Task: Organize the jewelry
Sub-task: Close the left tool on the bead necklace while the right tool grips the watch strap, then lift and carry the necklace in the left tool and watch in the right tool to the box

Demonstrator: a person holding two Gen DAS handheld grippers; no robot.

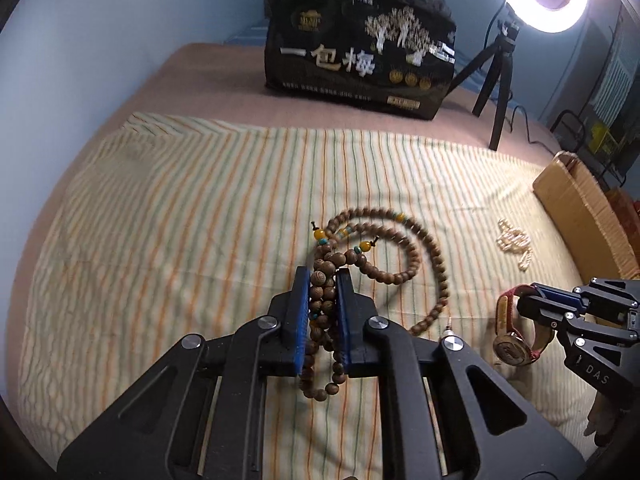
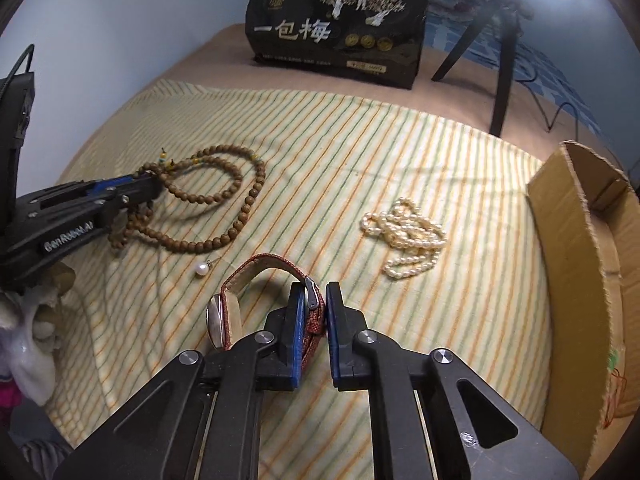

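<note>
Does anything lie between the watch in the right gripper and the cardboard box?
Only the pearl strand, which lies on the striped cloth, off the direct line from the watch to the cardboard box.

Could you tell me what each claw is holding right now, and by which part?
The left claw is shut on the wooden bead necklace, gripping a bunched section near its tassel end. The right claw is shut on the watch, by its red strap near the buckle.

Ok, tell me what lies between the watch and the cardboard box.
The pearl strand, heaped on the striped cloth between watch and cardboard box; clearest in the right wrist view.
</note>
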